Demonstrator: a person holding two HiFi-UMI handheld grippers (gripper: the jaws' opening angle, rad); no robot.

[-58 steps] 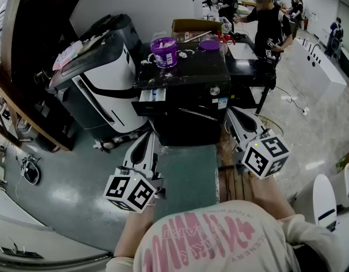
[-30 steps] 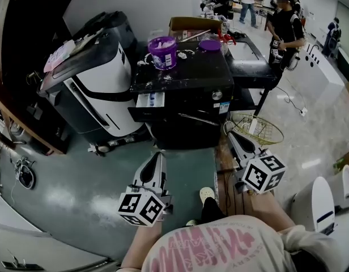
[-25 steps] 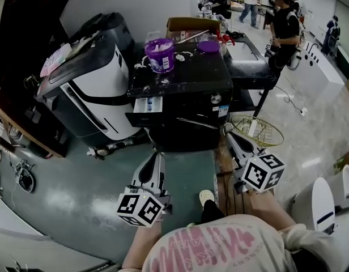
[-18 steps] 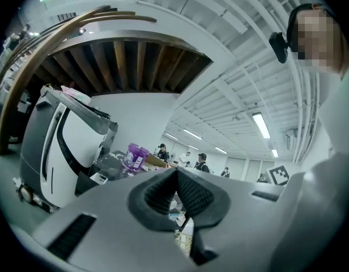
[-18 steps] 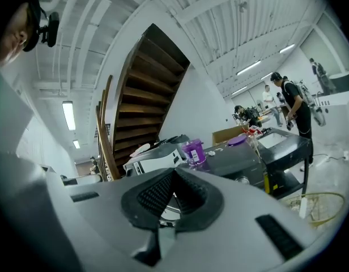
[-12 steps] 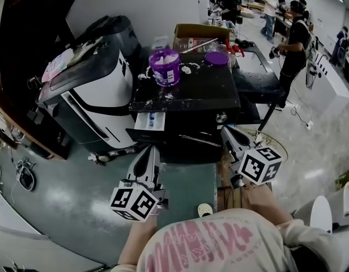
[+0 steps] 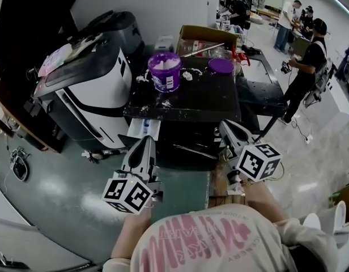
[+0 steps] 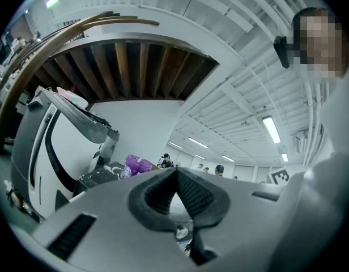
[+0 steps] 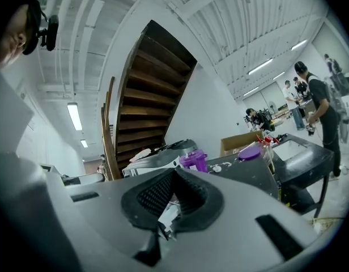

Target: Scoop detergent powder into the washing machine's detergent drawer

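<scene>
left gripper (image 7: 144, 140), right gripper (image 7: 223, 124) near washer (image 7: 198, 98) front edge.

head view: from above the person, steeply down, washing machine (image 7: 191, 98) close at 12 o'clock | left gripper view, right gripper view: low, near-level, facing it along their jaws | shared by all: purple tub (image 7: 165, 71)

— Any movement since the last check?
— Yes. Left tongs (image 7: 145, 140) and right tongs (image 7: 224, 124) have advanced to the washing machine (image 7: 191, 98). The left tips are now near its open drawer (image 7: 143, 128).
</scene>
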